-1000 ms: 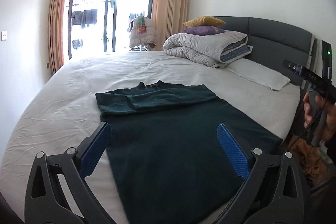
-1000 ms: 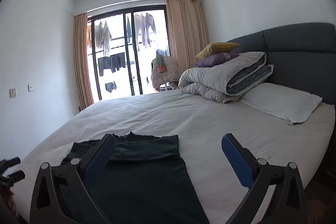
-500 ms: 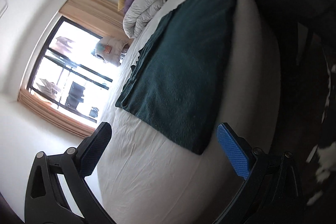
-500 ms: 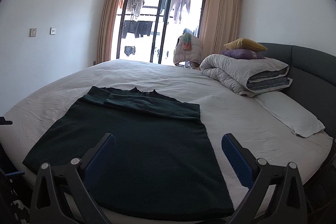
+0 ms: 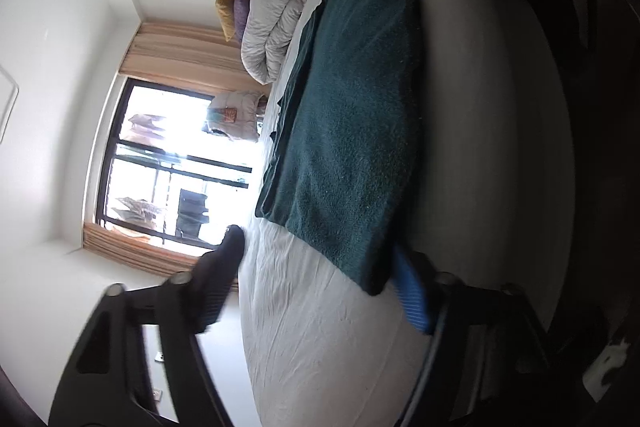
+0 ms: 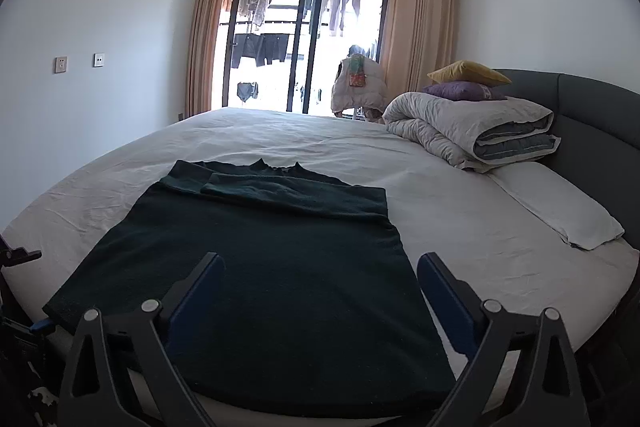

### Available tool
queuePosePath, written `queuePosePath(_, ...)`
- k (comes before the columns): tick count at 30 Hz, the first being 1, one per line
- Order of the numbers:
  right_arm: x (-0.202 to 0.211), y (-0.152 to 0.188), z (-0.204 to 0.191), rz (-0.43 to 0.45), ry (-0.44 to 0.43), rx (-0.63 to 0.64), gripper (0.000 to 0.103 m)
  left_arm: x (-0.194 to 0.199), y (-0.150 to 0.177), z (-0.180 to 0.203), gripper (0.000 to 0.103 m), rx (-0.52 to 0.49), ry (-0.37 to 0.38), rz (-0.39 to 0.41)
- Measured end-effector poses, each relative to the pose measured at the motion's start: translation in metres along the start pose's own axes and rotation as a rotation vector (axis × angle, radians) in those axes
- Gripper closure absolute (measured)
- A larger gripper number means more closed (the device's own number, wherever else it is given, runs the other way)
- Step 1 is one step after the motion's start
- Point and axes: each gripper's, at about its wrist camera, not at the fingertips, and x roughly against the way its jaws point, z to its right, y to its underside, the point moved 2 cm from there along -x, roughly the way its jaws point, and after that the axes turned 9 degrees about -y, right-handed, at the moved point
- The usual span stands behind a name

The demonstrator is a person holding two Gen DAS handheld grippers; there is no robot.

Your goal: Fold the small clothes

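Closing my left gripper (image 5: 316, 275) on the sweater's (image 6: 256, 267) hem corner at 6 o'clock on the bed (image 6: 460, 211) — cloth between its fingers, not yet pinched — while my right gripper (image 6: 320, 299) hovers released over the other corner; next I pinch both and fold toward 12.

White-sheeted bed (image 6: 460, 203) bears dark green garment (image 6: 272, 259), quilt (image 6: 472, 131), pillow (image 6: 556, 207).

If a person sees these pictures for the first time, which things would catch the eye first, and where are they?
Probably the dark green garment, spread flat on the near part of the white bed with its sleeves folded across the top. Next, the bright balcony window straight behind the bed. Then the folded grey duvet by the headboard at the right, with a yellow cushion on top.
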Motion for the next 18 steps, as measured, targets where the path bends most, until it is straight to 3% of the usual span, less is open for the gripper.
queuePosePath(2,0.0,0.0,0.0,-0.003,0.0,0.0,0.005,-0.008,0.003,0.002,0.058,-0.004,0.014,-0.022)
queuePosePath(3,0.0,0.0,-0.001,-0.004,-0.002,0.003,0.006,-0.011,0.002,0.002,0.07,-0.006,0.022,-0.024)
queuePosePath(5,0.0,0.0,-0.003,-0.011,-0.006,0.02,0.008,-0.015,-0.001,-0.001,0.074,0.028,0.056,-0.024)
queuePosePath(7,0.001,0.002,-0.005,-0.028,-0.005,0.06,0.012,-0.013,-0.005,-0.01,0.085,0.088,0.094,-0.015)
queuePosePath(9,0.001,0.007,-0.007,-0.062,-0.008,0.13,0.018,-0.015,-0.009,-0.018,0.086,0.126,0.113,-0.014)
queuePosePath(11,0.003,0.017,-0.009,-0.111,-0.008,0.234,0.024,-0.016,-0.012,-0.021,0.096,0.142,0.145,-0.025)
queuePosePath(15,0.011,0.041,-0.003,-0.2,0.021,0.421,0.028,-0.022,-0.016,-0.028,0.098,0.216,0.228,-0.041)
queuePosePath(18,0.014,0.057,0.007,-0.271,0.044,0.492,0.036,-0.024,-0.02,-0.046,0.098,0.327,0.257,-0.053)
